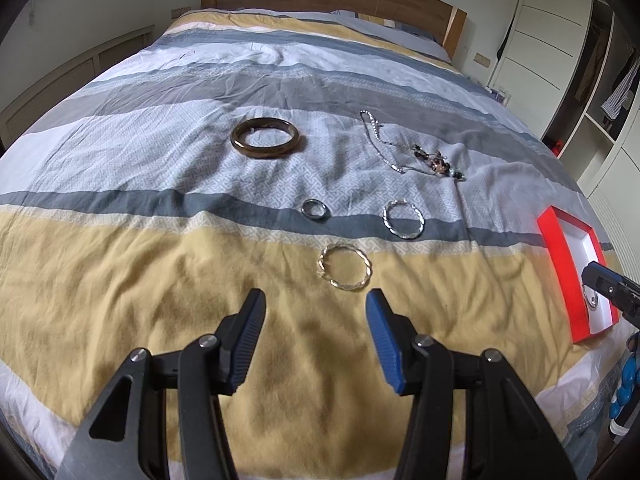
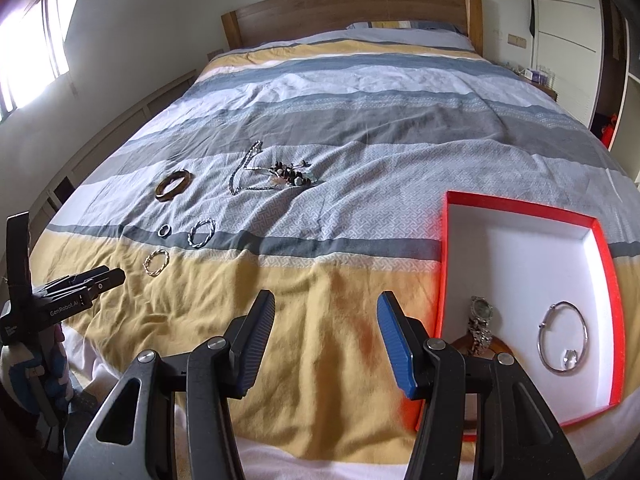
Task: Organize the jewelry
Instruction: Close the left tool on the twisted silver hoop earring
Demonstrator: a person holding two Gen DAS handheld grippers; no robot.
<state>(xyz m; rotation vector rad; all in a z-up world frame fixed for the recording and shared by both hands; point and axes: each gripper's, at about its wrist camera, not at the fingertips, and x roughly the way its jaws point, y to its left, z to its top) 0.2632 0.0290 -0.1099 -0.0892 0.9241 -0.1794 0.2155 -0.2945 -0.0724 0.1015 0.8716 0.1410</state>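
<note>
The left gripper [image 1: 316, 300] is held wide apart and nothing is gripped between its blue-padded fingers [image 1: 378, 316]; it is poised low over the yellow band of the striped bedspread [image 1: 160, 280], just short of a gold twisted bangle [image 1: 345, 267]. The right gripper [image 2: 326, 304] is likewise spread wide and empty, pointed along the bed beside the left wall of the red box [image 2: 442, 264]. The words "GenRobot.AI" are read on the left gripper's body in the right wrist view.

Beyond the gold bangle, a small metal ring [image 1: 316, 209] and a silver twisted bangle [image 1: 403, 219] are seen on the dark stripe. Farther off, a brown bangle [image 1: 265, 137] and a chain necklace [image 1: 380, 140] with a beaded cluster [image 1: 438, 162] are laid apart. Inside the white-lined box, a silver watch [image 2: 481, 322] and a thin silver bracelet [image 2: 563, 336] are seen, with a small clear ring [image 2: 570, 357] inside the bracelet's loop.
</note>
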